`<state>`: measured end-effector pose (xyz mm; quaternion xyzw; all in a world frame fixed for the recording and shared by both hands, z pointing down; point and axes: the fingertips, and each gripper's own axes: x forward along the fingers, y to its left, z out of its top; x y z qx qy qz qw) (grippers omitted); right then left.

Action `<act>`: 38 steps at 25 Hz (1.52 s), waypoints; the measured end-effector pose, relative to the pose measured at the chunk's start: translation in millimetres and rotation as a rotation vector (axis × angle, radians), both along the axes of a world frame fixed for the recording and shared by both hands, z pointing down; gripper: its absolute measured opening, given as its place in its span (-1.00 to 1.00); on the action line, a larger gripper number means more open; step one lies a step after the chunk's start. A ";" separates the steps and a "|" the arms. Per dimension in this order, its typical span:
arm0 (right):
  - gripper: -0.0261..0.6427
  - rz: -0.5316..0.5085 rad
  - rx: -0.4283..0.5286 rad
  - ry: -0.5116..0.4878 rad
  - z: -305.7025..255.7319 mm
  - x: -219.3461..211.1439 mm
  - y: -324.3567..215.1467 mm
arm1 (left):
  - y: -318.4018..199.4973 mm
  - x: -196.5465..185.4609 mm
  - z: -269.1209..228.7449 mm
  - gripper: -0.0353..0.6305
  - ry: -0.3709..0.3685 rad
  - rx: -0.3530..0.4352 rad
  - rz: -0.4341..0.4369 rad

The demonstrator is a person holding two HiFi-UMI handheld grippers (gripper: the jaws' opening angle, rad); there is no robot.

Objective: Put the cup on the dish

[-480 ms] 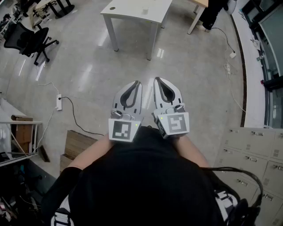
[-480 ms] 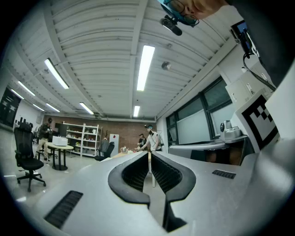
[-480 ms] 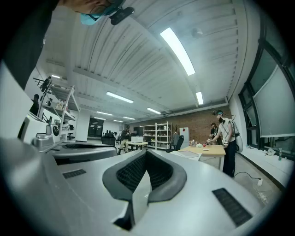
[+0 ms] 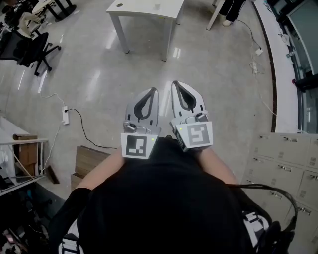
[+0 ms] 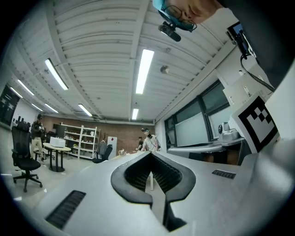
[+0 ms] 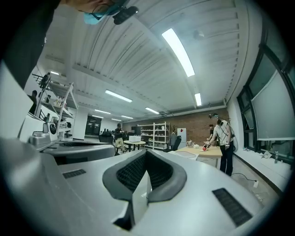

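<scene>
No cup or dish can be made out for certain in any view. In the head view my left gripper [image 4: 153,90] and right gripper [image 4: 175,83] are held side by side close to the person's body, above the bare floor and pointing ahead. Both are shut with nothing between the jaws. The left gripper view shows the left gripper [image 5: 150,154] with its tips together, aimed level into the room. The right gripper [image 6: 146,151] is likewise closed and empty in its own view. A white table [image 4: 144,11] stands ahead with two small things on top, too small to identify.
A black office chair [image 4: 31,47] stands at the far left, and a power strip [image 4: 65,114] with its cable lies on the floor. Grey cabinets [image 4: 283,163] line the right side. Wooden boards [image 4: 87,161] lie lower left. A person [image 6: 223,138] stands at a distant wooden table.
The head view has shifted slightly, so the white table and chair sit higher in the frame. Both grippers stay side by side and shut.
</scene>
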<state>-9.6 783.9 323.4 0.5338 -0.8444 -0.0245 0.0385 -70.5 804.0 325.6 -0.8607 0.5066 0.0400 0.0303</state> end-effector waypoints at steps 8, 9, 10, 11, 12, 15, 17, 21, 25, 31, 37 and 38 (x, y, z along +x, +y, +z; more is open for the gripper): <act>-0.89 0.047 -0.007 -0.026 0.6 -17.7 -0.9 | -13.7 -24.1 -0.7 -0.87 0.032 -0.008 0.037; -0.89 0.061 -0.003 -0.029 -0.1 -19.5 -2.8 | -16.7 -27.5 -1.1 -0.87 0.035 -0.006 0.045; -0.89 0.073 0.001 -0.031 -0.7 -21.5 -4.3 | -19.2 -30.7 -1.3 -0.87 0.038 -0.004 0.054; -0.89 0.084 0.005 -0.032 -1.2 -23.8 -5.3 | -21.3 -33.9 -1.4 -0.87 0.043 0.000 0.060; -0.89 0.094 0.009 -0.032 -1.7 -26.7 -5.6 | -22.8 -37.7 -1.3 -0.87 0.051 0.003 0.062; -0.89 0.115 0.033 -0.034 -5.1 -40.3 -5.7 | -27.2 -55.8 -0.8 -0.87 0.067 -0.004 0.047; -0.88 0.114 0.045 -0.026 -8.2 -51.7 -7.1 | -31.8 -70.8 -1.2 -0.87 0.066 -0.019 0.022; -0.89 0.075 0.061 0.012 -7.5 -65.9 -8.6 | -34.5 -82.2 -3.0 -0.87 0.078 -0.003 0.024; -0.88 0.109 0.047 -0.009 -9.7 -64.9 -18.3 | -45.1 -83.4 -1.5 -0.87 0.081 0.005 0.020; -0.88 0.111 0.042 -0.023 -5.3 -53.8 -50.9 | -79.7 -78.5 3.9 -0.87 0.055 -0.017 -0.003; -0.88 0.095 0.015 -0.044 12.9 -29.3 -97.9 | -122.0 -53.0 10.6 -0.87 0.034 -0.053 0.018; -0.88 0.097 0.003 -0.050 15.5 -25.8 -105.6 | -129.0 -47.7 12.7 -0.87 0.031 -0.055 0.027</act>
